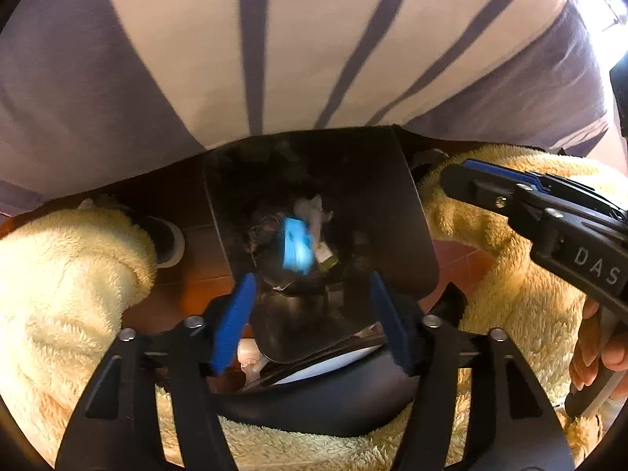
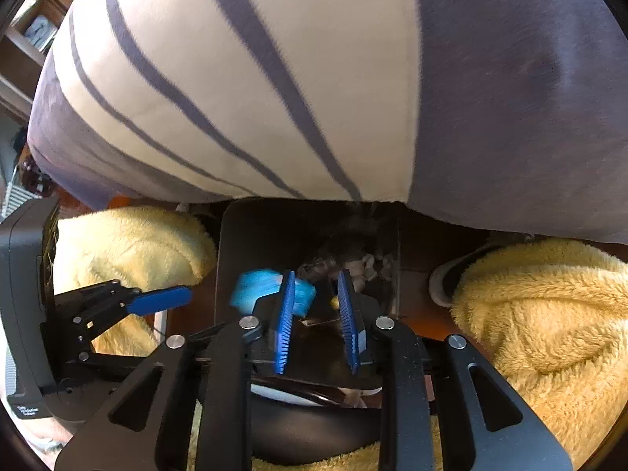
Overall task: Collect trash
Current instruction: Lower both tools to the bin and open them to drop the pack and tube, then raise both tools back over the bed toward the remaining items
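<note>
A dark, smooth-walled trash bin (image 1: 376, 204) is sitting at the centre of both views under a cream cloth with grey-violet stripes (image 1: 274, 47), flanked by fluffy yellow fleece (image 1: 59, 294), and a motion-blurred light-blue piece of trash (image 1: 296, 245) is showing inside it among crumpled white and dark scraps too murky to identify. The left gripper (image 1: 310, 314) is hovering over the bin with its ribbed blue pads spread wide and holding nothing. The right gripper (image 2: 316, 314) is pointing into the bin, its pads parted narrowly and empty, the blue piece (image 2: 255, 288) lying partly hidden behind its left finger.
</note>
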A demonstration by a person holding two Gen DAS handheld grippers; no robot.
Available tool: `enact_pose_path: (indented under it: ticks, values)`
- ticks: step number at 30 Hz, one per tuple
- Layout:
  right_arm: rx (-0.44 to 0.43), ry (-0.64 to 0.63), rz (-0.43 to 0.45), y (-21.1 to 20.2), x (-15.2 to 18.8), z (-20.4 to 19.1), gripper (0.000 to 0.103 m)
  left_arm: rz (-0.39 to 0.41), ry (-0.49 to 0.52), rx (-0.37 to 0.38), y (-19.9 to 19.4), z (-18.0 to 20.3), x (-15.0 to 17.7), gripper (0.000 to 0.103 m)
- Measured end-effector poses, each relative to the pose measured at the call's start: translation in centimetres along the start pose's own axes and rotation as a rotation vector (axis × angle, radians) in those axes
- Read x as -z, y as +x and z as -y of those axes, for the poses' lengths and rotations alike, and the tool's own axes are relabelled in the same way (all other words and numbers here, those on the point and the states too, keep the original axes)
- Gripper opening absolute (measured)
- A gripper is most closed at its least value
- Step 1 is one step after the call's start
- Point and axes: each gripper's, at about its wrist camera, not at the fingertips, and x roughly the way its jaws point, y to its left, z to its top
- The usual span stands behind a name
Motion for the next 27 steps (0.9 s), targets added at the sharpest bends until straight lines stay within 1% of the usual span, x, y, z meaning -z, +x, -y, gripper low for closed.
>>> enact_pose_path:
  ticks: [1, 2, 3, 4, 5, 8, 10, 14, 17, 19, 23, 27]
  values:
    - [0.007, 0.001, 0.007, -0.2, 0.0, 0.0, 0.034, 0.005, -0.002, -0.001, -0.1, -0.1, 0.1, 0.066]
    - [0.016, 0.001, 0.016, -0.5, 0.0, 0.0, 0.044, 0.015, -0.003, -0.005, -0.5, -0.1, 0.1, 0.068]
    - [0.03, 0.001, 0.027, -0.7, -0.1, 0.0, 0.051, 0.028, -0.004, -0.011, -1.0, -0.1, 0.0, 0.075]
    - [0.043, -0.001, 0.038, -1.0, 0.0, 0.1, 0.067, 0.039, -0.006, -0.014, -1.3, -0.1, 0.0, 0.082]
    - [0.061, -0.005, 0.051, -1.3, -0.1, 0.1, 0.078, 0.056, -0.006, -0.019, -1.9, -0.1, -0.1, 0.084]
    - [0.104, -0.016, 0.103, -2.8, -0.3, 0.1, 0.09, 0.107, -0.006, -0.03, -3.5, -0.3, -0.3, 0.091]
    - [0.103, -0.017, 0.129, -3.8, -0.4, 0.0, 0.093, 0.14, 0.003, -0.04, -4.6, 0.0, -0.4, 0.094]
    - [0.102, -0.018, 0.189, -6.0, -0.7, 0.0, 0.093, 0.219, 0.018, -0.044, -7.2, 0.2, -0.6, 0.094]
    - [0.099, -0.028, 0.257, -8.3, -1.3, -0.3, 0.093, 0.302, 0.031, -0.066, -10.0, 0.3, -0.6, 0.094]
    - [0.107, -0.043, 0.309, -10.0, -2.0, -0.7, 0.093, 0.374, 0.033, -0.084, -12.2, 0.3, -0.9, 0.094]
    - [0.122, -0.074, 0.395, -12.9, -3.8, -1.4, 0.093, 0.47, 0.029, -0.104, -15.7, 0.0, -2.2, 0.094]
    - [0.126, -0.093, 0.457, -15.1, -5.9, -1.8, 0.093, 0.541, 0.03, -0.139, -18.4, -0.6, -4.1, 0.094]
